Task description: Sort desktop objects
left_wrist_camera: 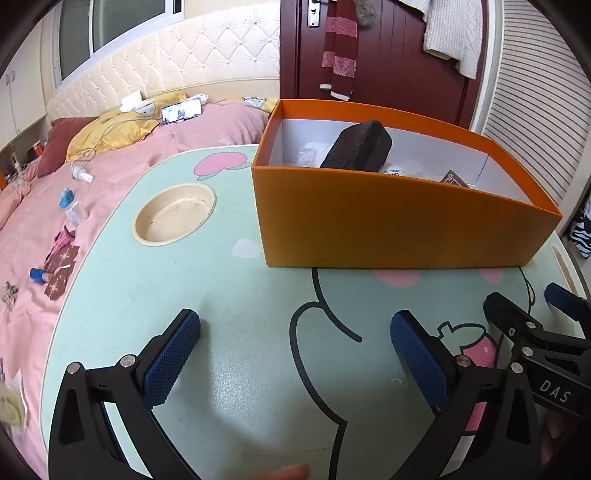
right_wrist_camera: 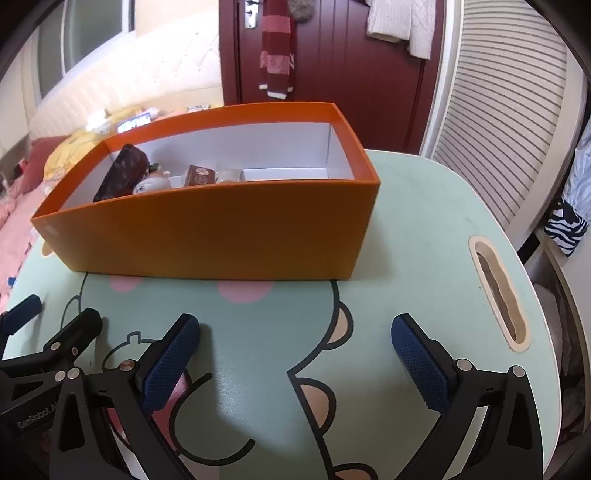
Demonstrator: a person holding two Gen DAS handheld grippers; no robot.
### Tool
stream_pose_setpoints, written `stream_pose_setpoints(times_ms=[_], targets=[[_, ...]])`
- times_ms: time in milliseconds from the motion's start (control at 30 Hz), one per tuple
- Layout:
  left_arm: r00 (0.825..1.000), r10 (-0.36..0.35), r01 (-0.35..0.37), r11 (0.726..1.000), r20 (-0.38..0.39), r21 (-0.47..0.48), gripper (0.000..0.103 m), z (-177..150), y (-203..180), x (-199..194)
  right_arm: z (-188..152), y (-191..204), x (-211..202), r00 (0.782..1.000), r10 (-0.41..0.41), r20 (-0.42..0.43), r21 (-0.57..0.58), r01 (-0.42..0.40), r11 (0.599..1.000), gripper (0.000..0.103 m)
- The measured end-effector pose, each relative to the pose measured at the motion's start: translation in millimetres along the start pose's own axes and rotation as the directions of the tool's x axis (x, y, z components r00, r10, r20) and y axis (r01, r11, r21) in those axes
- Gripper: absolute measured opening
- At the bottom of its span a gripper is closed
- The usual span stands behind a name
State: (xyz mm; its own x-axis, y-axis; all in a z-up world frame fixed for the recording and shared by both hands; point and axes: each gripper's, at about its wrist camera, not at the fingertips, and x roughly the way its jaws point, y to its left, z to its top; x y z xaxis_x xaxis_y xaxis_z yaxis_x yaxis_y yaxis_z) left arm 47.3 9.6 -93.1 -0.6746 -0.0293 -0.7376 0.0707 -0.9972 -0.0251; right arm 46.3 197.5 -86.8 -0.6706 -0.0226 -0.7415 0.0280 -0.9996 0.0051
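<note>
At the far side of the pale green cartoon-printed table (left_wrist_camera: 229, 387) stands the orange box (left_wrist_camera: 399, 225), open at the top, white inside, its long side facing both cameras. In its left part a black pouch (left_wrist_camera: 360, 146) leans tilted against a white crumpled item (left_wrist_camera: 314, 153), and beside them lie a small brown carton (right_wrist_camera: 199, 175) and a white cup-like piece (right_wrist_camera: 231, 175); the right part of the box shows only its bare white floor. Nearer than the box, the left gripper (left_wrist_camera: 295, 350) hangs over the printed tabletop with its blue-padded fingers (left_wrist_camera: 173, 354) spread wide and nothing between them. The right gripper (right_wrist_camera: 295, 350) sits just beside it, to its right, likewise with fingers (right_wrist_camera: 421, 358) far apart over bare table and nothing held; each gripper shows at the edge of the other's view. A round beige recessed cup holder (left_wrist_camera: 175, 212) is sunk into the table left of the box, and an oblong slot (right_wrist_camera: 498, 291) is cut near the table's right edge. Beyond the table's left side spreads a bed with a pink cover (left_wrist_camera: 33, 236), scattered with small items and a phone (left_wrist_camera: 181, 110) propped near a yellow pillow (left_wrist_camera: 107, 134). Behind the box is a dark red door (right_wrist_camera: 332, 62) with a striped scarf (right_wrist_camera: 277, 55) and a white knit garment (right_wrist_camera: 402, 22) hanging on it.
</note>
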Motion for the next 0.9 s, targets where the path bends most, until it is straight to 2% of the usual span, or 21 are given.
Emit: stream_pose_setpoints(times_ms=[900], targets=[[1.000,-0.002,0.002,1.000,-0.001,0.001,0.103,3.7,-0.1,1.6,2.1,-1.3,-2.1,1.000,0.003,-0.001,-0.002,-0.003,1.000,0.103]])
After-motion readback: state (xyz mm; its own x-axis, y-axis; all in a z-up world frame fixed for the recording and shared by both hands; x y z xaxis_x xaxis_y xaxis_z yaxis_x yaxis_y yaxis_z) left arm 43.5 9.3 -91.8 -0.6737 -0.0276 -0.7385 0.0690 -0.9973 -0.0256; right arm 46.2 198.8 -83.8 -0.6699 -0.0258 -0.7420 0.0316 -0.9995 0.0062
